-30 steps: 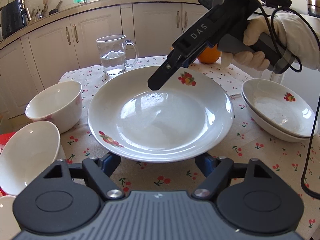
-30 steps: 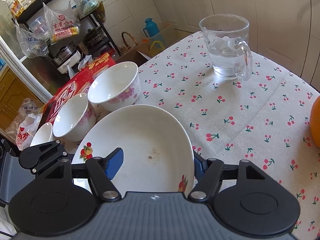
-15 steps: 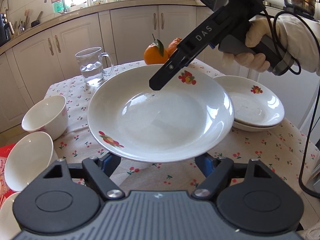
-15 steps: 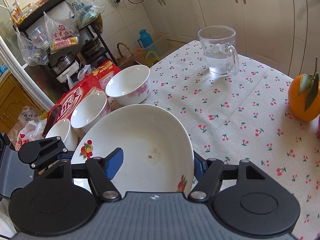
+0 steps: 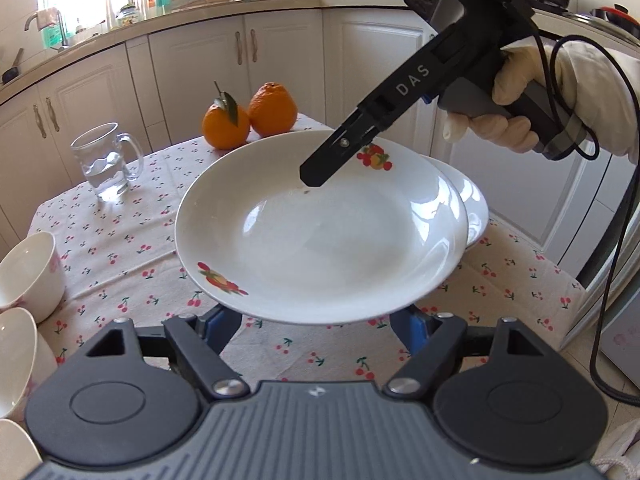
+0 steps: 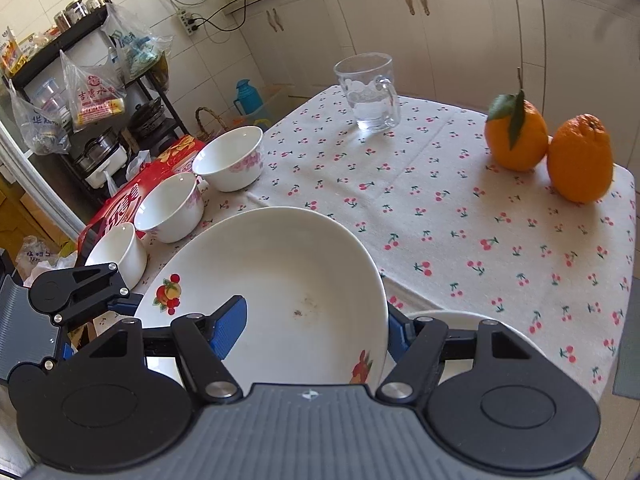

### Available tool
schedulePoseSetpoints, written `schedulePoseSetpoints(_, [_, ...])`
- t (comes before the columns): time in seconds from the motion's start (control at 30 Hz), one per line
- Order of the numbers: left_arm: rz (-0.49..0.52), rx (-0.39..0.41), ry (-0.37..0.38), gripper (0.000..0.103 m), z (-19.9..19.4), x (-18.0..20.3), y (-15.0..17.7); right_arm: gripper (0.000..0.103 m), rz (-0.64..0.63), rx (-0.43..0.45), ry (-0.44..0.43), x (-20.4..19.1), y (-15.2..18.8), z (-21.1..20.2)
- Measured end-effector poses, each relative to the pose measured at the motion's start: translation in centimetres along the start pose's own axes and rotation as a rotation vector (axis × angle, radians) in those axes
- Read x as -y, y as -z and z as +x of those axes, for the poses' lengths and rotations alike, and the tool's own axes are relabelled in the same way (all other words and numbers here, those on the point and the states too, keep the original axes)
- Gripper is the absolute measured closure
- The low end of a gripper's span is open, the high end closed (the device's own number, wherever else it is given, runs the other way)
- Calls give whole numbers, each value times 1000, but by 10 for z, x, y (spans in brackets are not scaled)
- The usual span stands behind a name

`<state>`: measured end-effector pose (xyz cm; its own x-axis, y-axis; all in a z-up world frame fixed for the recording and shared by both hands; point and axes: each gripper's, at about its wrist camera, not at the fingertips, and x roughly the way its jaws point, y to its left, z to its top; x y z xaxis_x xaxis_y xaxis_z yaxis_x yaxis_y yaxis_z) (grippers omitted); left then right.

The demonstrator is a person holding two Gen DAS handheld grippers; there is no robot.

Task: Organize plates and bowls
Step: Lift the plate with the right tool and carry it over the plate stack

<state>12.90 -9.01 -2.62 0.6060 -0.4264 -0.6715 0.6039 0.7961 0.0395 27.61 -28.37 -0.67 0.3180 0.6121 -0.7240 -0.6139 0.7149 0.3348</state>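
- Both grippers clamped on one plate [image 5: 320, 236], held above the table [image 5: 120, 240]: left gripper [image 5: 320, 320] on its near rim, right gripper [image 6: 316, 328] on the opposite rim.
- Key relation: the plate stack [image 5: 474, 208] at the table's right edge sits just beyond and below the held plate, partly hidden by it. My right hand [image 5: 504, 112] is nearer it.
- Bowls [image 6: 228, 160] line the left edge.
- Readable: "DAS" on the right gripper's body; Chinese print on the red box [image 6: 132, 204], unreadable.

hidden: we are losing most of the stacked plates [image 5: 474, 204] behind the held plate [image 5: 320, 236] | cut off: bowls [image 5: 24, 272] at left edge
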Motion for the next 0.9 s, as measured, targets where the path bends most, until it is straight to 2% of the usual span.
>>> schedulePoseSetpoints(0.43, [79, -25, 104, 22, 30, 24, -17, 28, 100, 44, 89, 30, 42, -37])
schedulePoseSetpoints(0.9, [122, -45, 121, 22, 46, 32, -24, 26, 165, 61, 92, 56, 63, -40])
